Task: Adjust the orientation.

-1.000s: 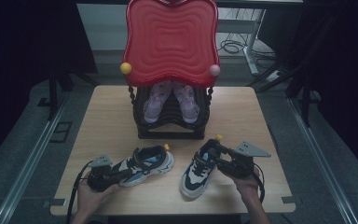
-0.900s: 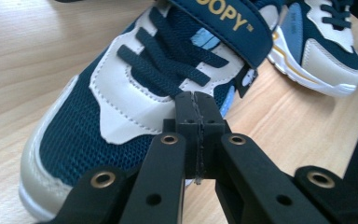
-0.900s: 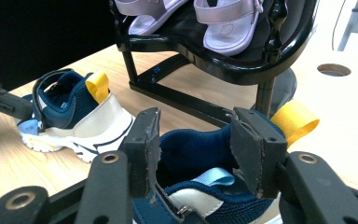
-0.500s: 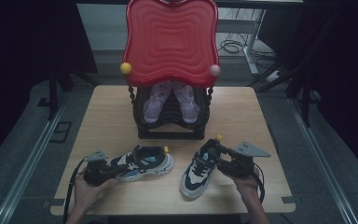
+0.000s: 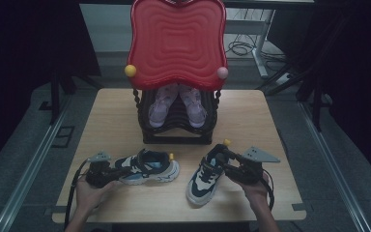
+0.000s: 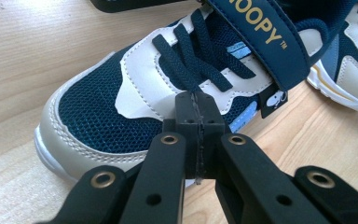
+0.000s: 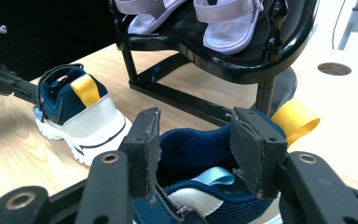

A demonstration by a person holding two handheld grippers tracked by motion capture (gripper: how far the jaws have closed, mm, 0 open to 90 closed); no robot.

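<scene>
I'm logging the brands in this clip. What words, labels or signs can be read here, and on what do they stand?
"OOPY TM", in gold letters on the navy strap of the left sneaker; the start of the word is cut off at the picture's edge.
A small black tag below that strap carries a white figure, too small to read.
Nothing else is legible.

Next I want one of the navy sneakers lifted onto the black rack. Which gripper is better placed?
Right, probably. The right gripper has its jaws open around the collar of the navy and cream sneaker with the yellow heel tab, ready to close. The left gripper has its jaws shut over the other navy sneaker's laces, gripping nothing visible.
</scene>
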